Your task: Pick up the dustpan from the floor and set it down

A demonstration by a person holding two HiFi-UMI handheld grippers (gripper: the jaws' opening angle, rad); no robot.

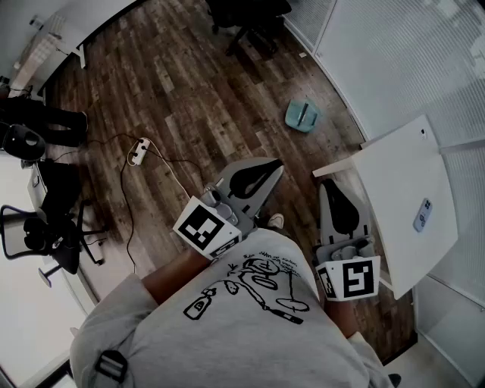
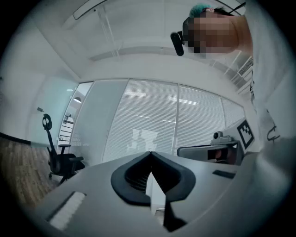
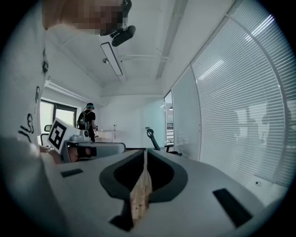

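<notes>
The teal dustpan [image 1: 303, 115] lies on the wood floor near the glass wall, well ahead of both grippers. My left gripper [image 1: 271, 168] is held level in front of the person's chest, its jaws shut with nothing between them; in the left gripper view its tips [image 2: 150, 153] meet against the blinds. To its right, my right gripper [image 1: 332, 187] points slightly down beside the white table, also shut and empty, the tips [image 3: 145, 151] touching. Neither gripper view shows the dustpan.
A white table [image 1: 402, 204] with a small device [image 1: 422, 214] stands at the right. A power strip [image 1: 137, 151] with trailing cables lies on the floor at left. Office chairs [image 1: 45, 227] stand at the left, another [image 1: 254, 23] at the top. A second person [image 3: 88, 121] stands far off.
</notes>
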